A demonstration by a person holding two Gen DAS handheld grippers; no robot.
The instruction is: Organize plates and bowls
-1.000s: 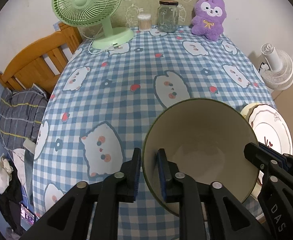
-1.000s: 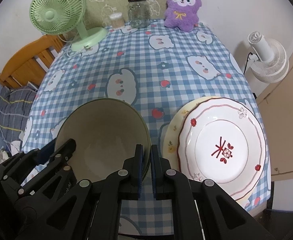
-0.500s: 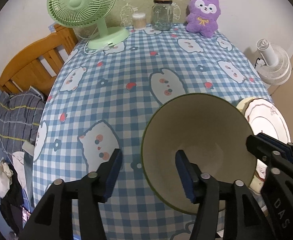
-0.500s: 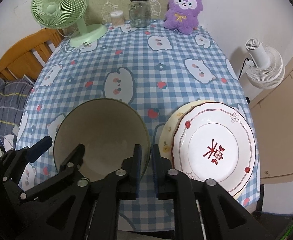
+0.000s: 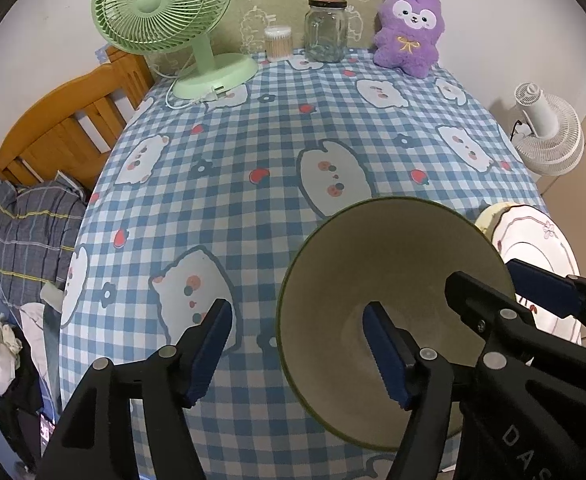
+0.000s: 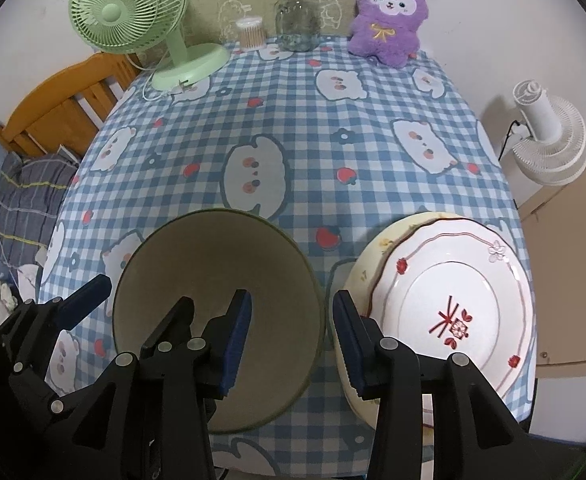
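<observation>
Left gripper (image 5: 299, 350): jaws opening, astride bowl (image 5: 393, 264) left rim, pads clear.
Right gripper (image 6: 291, 338): jaws opening, astride its right rim, unpinched.
Plates (image 6: 453, 304): just right, nearer right gripper.

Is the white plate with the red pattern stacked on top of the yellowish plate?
Yes, the white plate lies on the yellowish plate, whose rim shows beneath.
</observation>
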